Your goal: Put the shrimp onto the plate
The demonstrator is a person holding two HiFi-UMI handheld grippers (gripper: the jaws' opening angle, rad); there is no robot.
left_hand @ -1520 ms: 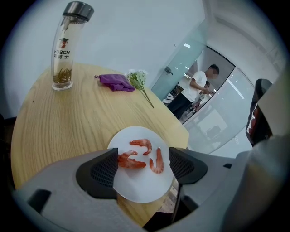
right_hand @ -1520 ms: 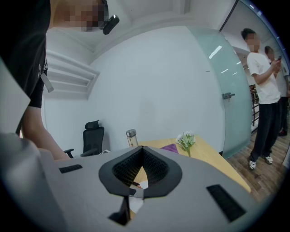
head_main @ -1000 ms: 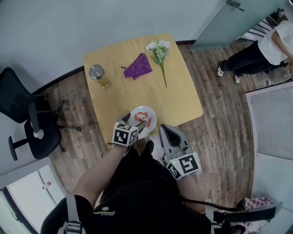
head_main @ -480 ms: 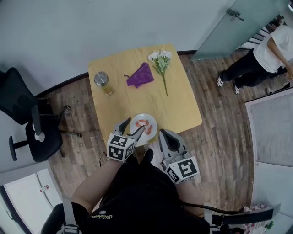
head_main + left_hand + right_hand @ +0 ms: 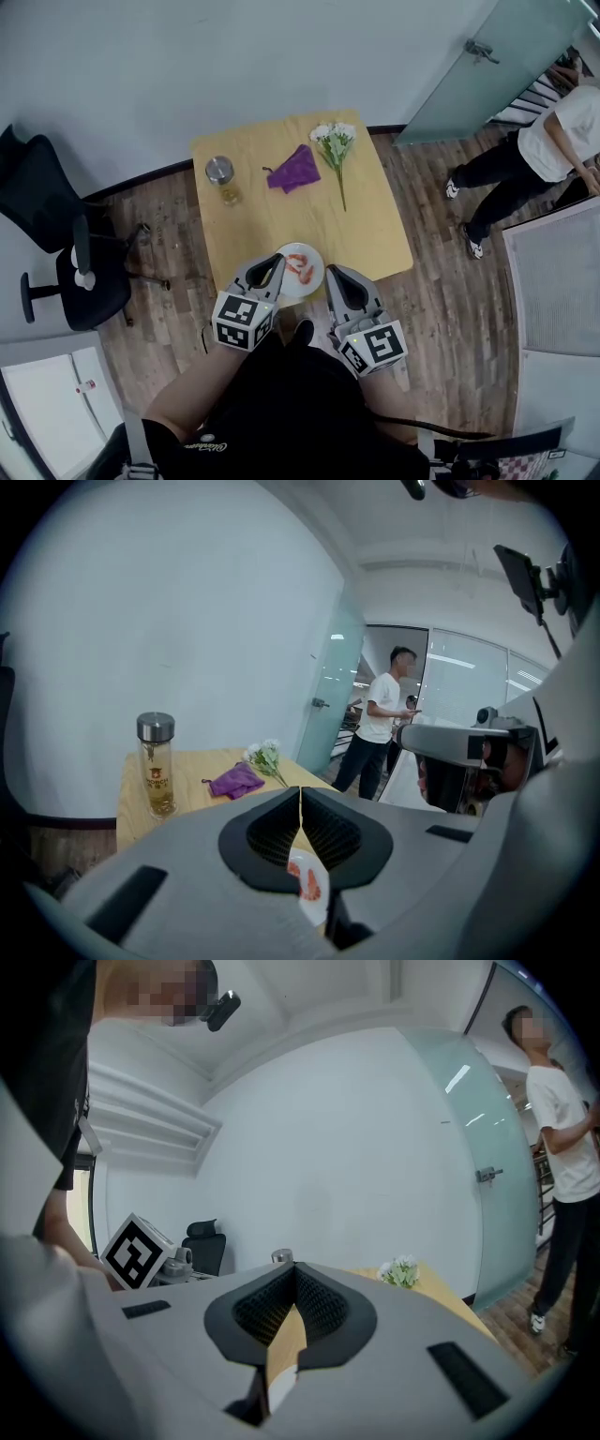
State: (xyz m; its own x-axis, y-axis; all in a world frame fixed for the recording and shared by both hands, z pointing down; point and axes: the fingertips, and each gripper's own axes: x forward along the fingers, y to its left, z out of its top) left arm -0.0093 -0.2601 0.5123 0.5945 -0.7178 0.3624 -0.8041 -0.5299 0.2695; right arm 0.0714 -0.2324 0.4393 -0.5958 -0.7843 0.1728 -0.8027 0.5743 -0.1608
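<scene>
the shrimp (image 5: pixel 301 270), two pink pieces, lie on the plate (image 5: pixel 314 284), close together near its middle. the plate sits at the 6 o'clock edge of the table (image 5: pixel 367 225).

the left gripper (image 5: pixel 277 261) comes in from the plate's 8 o'clock, and its tips lie over the rim at about 9 o'clock. we cannot tell whether they touch it. in the left gripper view its jaws are pressed together with nothing between them, and the shrimp show below, through the gap behind the tips.

the right gripper (image 5: pixel 334 273) is just beside the plate at 3 to 4 o'clock, past the table's edge. its jaws are also together and empty in the right gripper view.

farther up the table, a bottle (image 5: pixel 223 178) stands upright at the plate's 11 o'clock. a purple cloth (image 5: pixel 292 171) lies at 12 o'clock. white flowers (image 5: pixel 334 141) lie at 1 o'clock, stem pointing toward 6. all three are well apart from the plate.

off the table, a chair (image 5: pixel 58 248) stands at 9 o'clock, and a person (image 5: pixel 525 164) stands at 2 o'clock by a glass door (image 5: pixel 469 66).
</scene>
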